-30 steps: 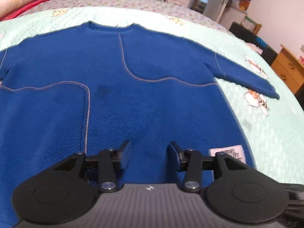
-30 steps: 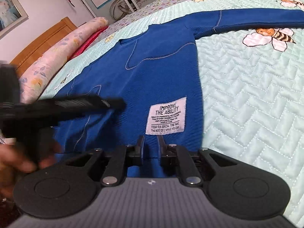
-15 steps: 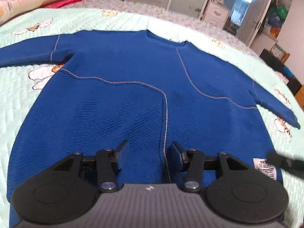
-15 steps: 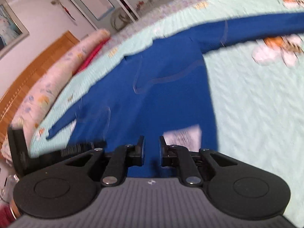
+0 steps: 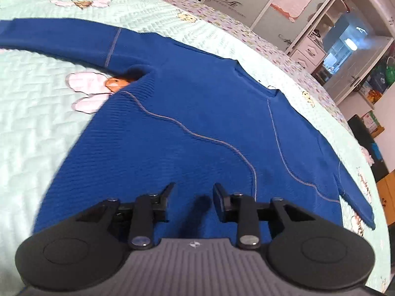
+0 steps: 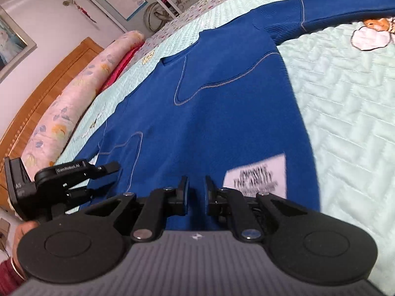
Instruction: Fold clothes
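Left gripper (image 5: 193, 192): nearest to us in the left wrist view, we see it over the lower body of the sweater, jaws closing with a moderate gap between them. We see nothing gripped; only blue cloth shows behind the gap.
Right gripper (image 6: 196, 185): in the right wrist view we find its jaws narrow, a slim gap with nothing pinched, and the gap is closing a little. It hangs above the hem area, just left of the label.
Label (image 6: 256, 177): a white patch with dark print, blurred, sewn near the sweater's near right corner.
Left gripper seen from the right (image 6: 108, 166): at the near left edge of the sweater, with a hand (image 6: 23, 229) behind it at the frame edge.
Sweater (image 5: 197, 113): blue knit with pale wavy stitching, spread flat and face up on the bed, hem towards us, neckline far, both sleeves stretched out sideways.
Quilt (image 5: 32, 123): mint green, chevron stitched, with bee and flower patches; it lies under the whole sweater.
Bolster (image 6: 71, 103): pink floral, along the far left edge of the bed, beside a wooden headboard (image 6: 47, 86).
Cabinets (image 5: 308, 51): white drawers and shelving beyond the far side of the bed.
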`<action>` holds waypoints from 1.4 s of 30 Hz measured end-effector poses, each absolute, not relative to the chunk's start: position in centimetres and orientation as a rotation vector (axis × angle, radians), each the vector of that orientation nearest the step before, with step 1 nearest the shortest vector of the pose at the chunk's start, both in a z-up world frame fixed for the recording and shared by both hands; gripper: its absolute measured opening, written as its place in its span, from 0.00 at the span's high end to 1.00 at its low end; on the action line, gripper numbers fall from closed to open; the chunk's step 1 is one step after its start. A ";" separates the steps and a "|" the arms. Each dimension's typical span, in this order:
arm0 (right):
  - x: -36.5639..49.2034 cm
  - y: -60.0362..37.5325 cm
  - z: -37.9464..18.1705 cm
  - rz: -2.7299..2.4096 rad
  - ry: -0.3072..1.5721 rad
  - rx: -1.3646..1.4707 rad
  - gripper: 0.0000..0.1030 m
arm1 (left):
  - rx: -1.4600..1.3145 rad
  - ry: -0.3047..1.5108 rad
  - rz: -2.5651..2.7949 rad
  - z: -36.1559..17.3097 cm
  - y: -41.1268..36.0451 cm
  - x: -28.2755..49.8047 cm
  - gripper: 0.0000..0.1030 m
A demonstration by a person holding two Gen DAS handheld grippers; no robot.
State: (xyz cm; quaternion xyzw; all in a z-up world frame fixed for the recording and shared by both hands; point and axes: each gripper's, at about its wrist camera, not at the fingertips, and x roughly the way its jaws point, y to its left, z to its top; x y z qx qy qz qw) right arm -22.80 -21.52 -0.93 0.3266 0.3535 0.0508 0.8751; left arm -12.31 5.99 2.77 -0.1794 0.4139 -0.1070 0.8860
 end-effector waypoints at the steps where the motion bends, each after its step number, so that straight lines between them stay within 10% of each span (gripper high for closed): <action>1: -23.2 -21.3 -0.8 0.105 0.747 0.665 0.89 | -0.364 0.865 -0.224 2.7 6.2 -12.8 0.62; 42: -25.1 -15.1 0.8 0.293 0.890 0.659 0.78 | -0.109 0.942 -0.369 2.7 6.2 -20.8 0.46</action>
